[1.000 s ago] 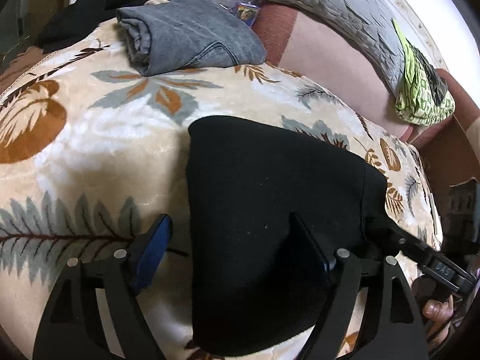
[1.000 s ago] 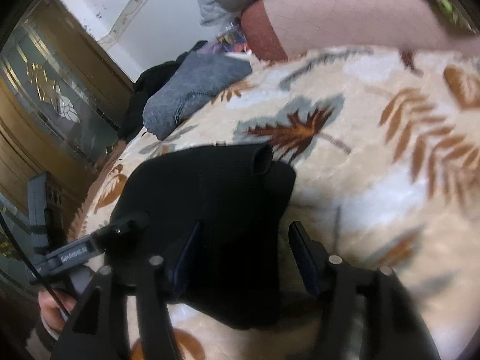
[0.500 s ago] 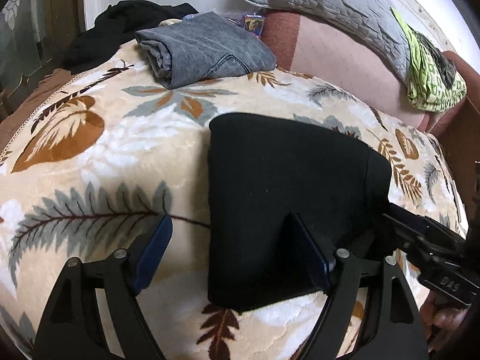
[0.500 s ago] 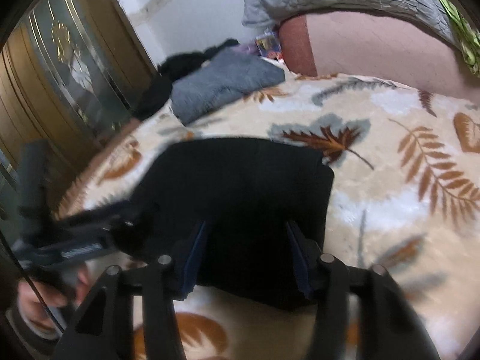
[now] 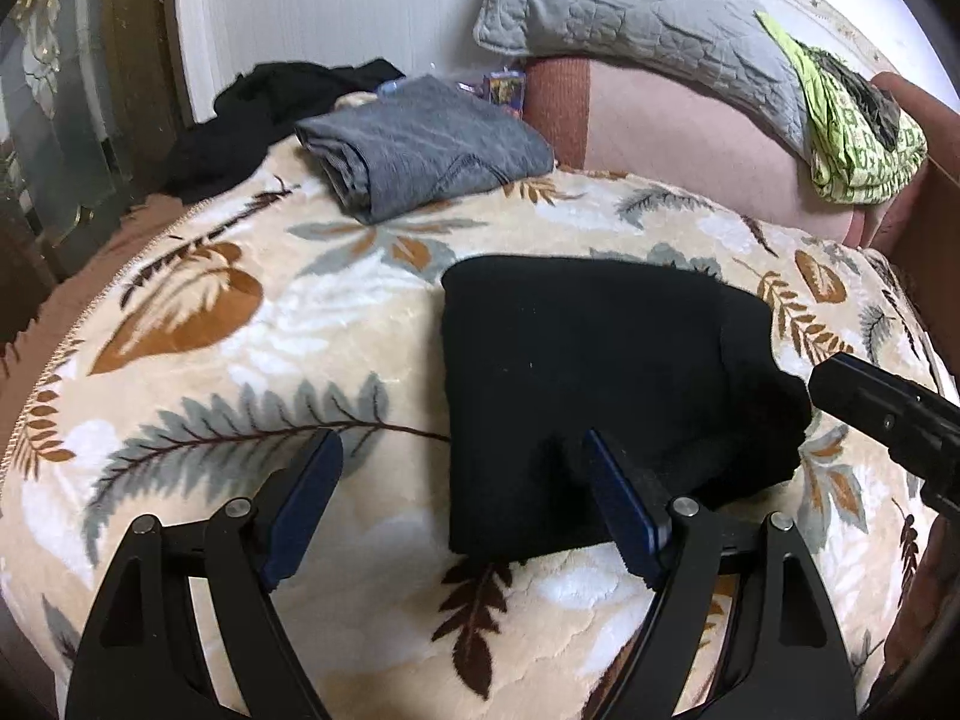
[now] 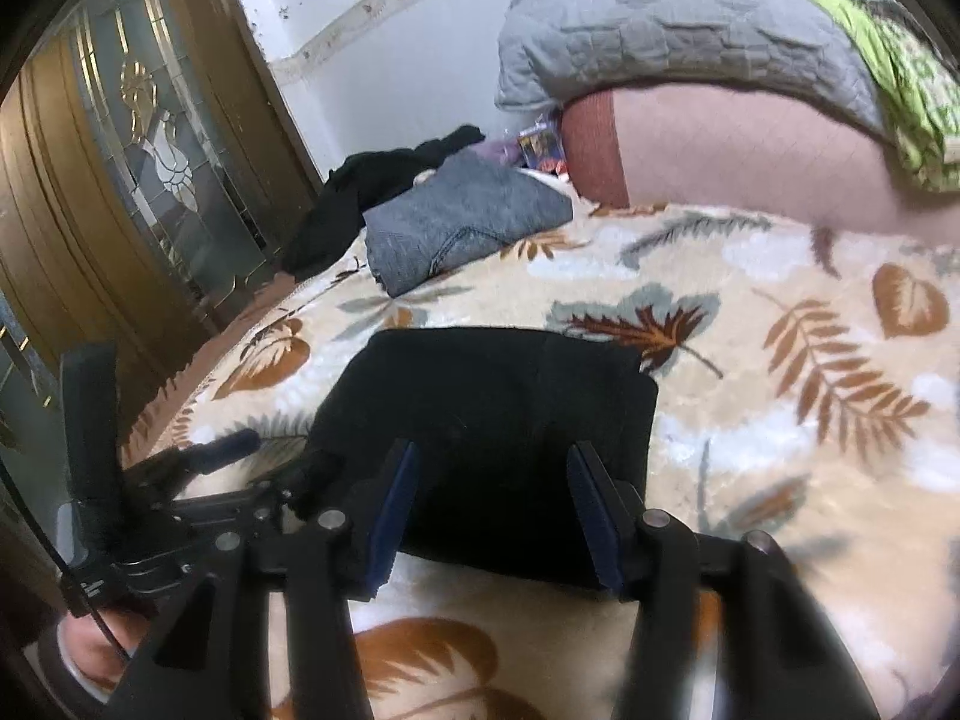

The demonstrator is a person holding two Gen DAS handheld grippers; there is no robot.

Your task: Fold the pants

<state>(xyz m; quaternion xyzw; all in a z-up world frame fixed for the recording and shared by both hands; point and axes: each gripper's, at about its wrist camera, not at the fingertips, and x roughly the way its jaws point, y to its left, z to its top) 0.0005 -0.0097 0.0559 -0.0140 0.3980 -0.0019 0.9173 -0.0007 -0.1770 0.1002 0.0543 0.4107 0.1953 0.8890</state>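
Note:
The black pants [image 5: 600, 384] lie folded into a compact rectangle on the leaf-patterned blanket [image 5: 252, 372]. They also show in the right wrist view [image 6: 498, 432]. My left gripper [image 5: 459, 483] is open and empty, hovering over the near left edge of the fold. My right gripper [image 6: 489, 507] is open and empty above the near edge of the fold. The right gripper's body [image 5: 888, 414] shows at the right of the left wrist view, and the left gripper [image 6: 198, 480] shows at the left of the right wrist view.
Folded grey jeans [image 5: 420, 144] lie at the back of the bed, with a loose black garment [image 5: 264, 114] behind them. A grey quilted pillow [image 5: 648, 12] and a green patterned cloth [image 5: 858, 138] rest on the pink headboard [image 5: 690, 138]. A wooden glass-panel door [image 6: 120, 180] stands left.
Both grippers have drawn back and up from the black pants, which now lie flat as a folded rectangle. The right gripper's jaws have narrowed a little.

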